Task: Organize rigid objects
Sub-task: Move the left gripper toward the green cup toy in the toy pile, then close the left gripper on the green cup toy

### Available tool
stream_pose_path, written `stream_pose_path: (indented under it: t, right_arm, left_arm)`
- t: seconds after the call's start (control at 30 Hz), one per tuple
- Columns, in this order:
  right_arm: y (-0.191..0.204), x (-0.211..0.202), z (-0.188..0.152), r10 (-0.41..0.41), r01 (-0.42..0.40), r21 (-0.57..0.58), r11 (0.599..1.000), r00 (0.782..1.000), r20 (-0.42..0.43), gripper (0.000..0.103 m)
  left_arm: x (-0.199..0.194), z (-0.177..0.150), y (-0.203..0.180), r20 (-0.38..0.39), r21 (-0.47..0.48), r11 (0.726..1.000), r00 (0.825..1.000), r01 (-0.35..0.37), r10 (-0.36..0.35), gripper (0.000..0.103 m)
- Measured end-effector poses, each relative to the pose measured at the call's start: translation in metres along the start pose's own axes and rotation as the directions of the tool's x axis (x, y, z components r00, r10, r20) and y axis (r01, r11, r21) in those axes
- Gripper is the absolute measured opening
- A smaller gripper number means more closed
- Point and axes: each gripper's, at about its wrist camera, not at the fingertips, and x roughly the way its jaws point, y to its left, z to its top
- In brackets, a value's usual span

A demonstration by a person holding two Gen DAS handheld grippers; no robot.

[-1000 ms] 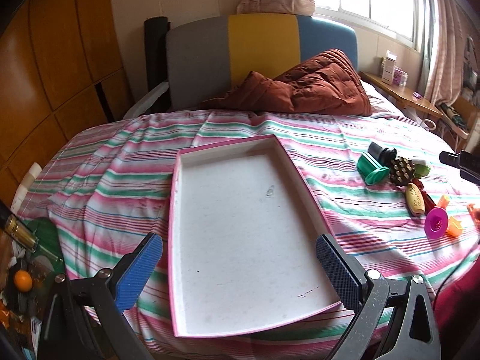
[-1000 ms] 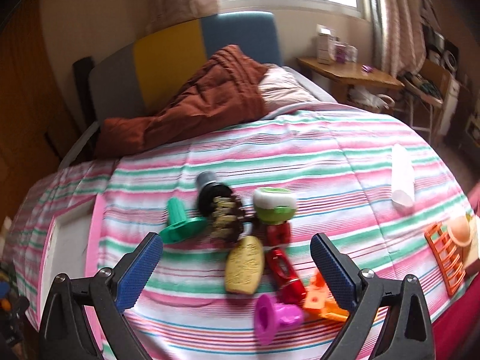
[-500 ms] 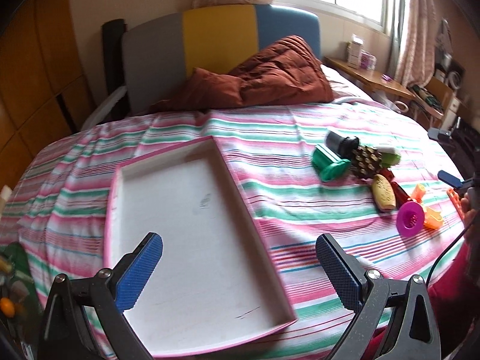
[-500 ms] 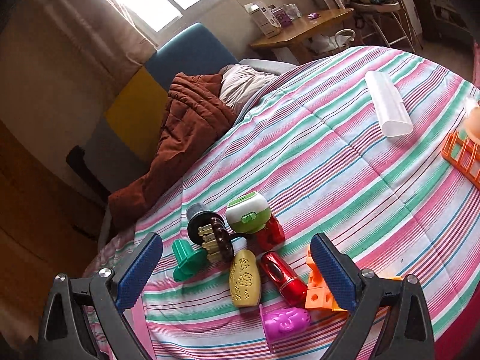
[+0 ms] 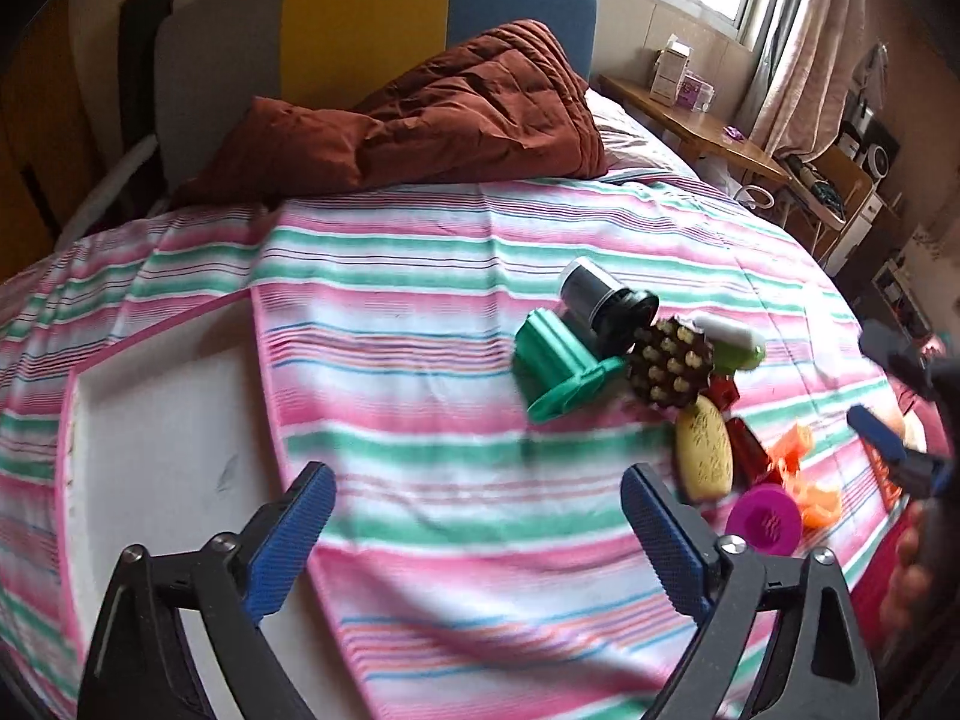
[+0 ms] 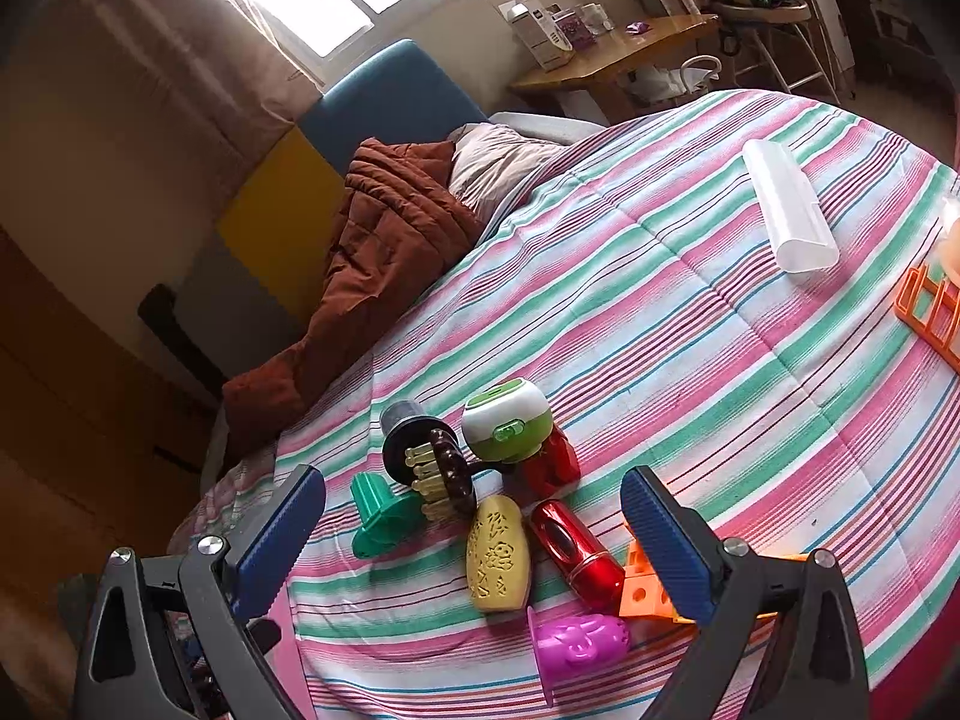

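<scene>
Right now my left claw (image 5: 474, 531) hangs empty over the striped bed (image 5: 420, 324), its jaws apart though just narrowing. My right claw (image 6: 474, 531) gapes, empty, above the toy pile (image 6: 498, 516); the pink-rimmed tray (image 5: 162, 420) lies well left of it.

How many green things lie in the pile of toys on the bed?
2: a dark green stamp at the pile's left edge, and a green-and-white case at its far side. Others may be hidden underneath.
</scene>
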Motion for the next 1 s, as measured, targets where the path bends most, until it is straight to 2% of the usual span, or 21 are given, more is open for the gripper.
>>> stream_pose_path:
  t: [0.37, 0.47, 0.53, 0.57, 0.63, 0.77, 0.8, 1.0]
  right_arm:
    - [0.007, 0.006, -0.003, 0.001, -0.002, -0.04, 0.999, 1.0, -0.025, 0.101]
    - [0.007, 0.006, -0.002, 0.006, -0.007, -0.034, 0.999, 1.0, -0.027, 0.101]
    - [0.006, 0.006, -0.002, 0.009, -0.01, -0.027, 1.0, 1.0, -0.03, 0.101]
    - [0.005, 0.006, -0.002, 0.011, -0.012, -0.025, 1.0, 0.999, -0.03, 0.101]
    - [0.006, 0.005, -0.002, 0.012, -0.013, -0.022, 1.0, 1.0, -0.028, 0.101]
    - [0.004, 0.004, -0.002, 0.008, -0.009, -0.015, 1.0, 1.0, -0.023, 0.101]
    - [0.004, 0.003, -0.002, 0.006, -0.007, -0.011, 1.0, 1.0, -0.019, 0.101]
    - [-0.002, 0.003, 0.0, 0.011, -0.011, 0.018, 1.0, 1.0, -0.024, 0.101]
  left_arm:
    - [0.079, 0.052, -0.026, -0.084, -0.061, 0.997, 0.995, 0.039, -0.044, 0.076]
    - [0.103, 0.059, -0.026, -0.128, -0.083, 0.996, 0.991, 0.038, -0.048, 0.065]
    - [0.119, 0.059, -0.024, -0.167, -0.108, 0.993, 0.984, 0.047, -0.064, 0.049]
    - [0.127, 0.059, -0.023, -0.187, -0.122, 0.991, 0.98, 0.052, -0.075, 0.046]
    - [0.128, 0.057, -0.027, -0.159, -0.085, 0.996, 0.987, 0.024, -0.038, 0.04]
    - [0.126, 0.048, -0.036, -0.134, 0.016, 1.0, 0.991, -0.012, 0.014, 0.036]
    - [0.125, 0.046, -0.038, -0.129, 0.038, 0.999, 0.991, -0.026, 0.031, 0.03]
    - [0.102, 0.029, -0.027, -0.125, 0.053, 0.998, 0.991, -0.038, 0.044, 0.03]
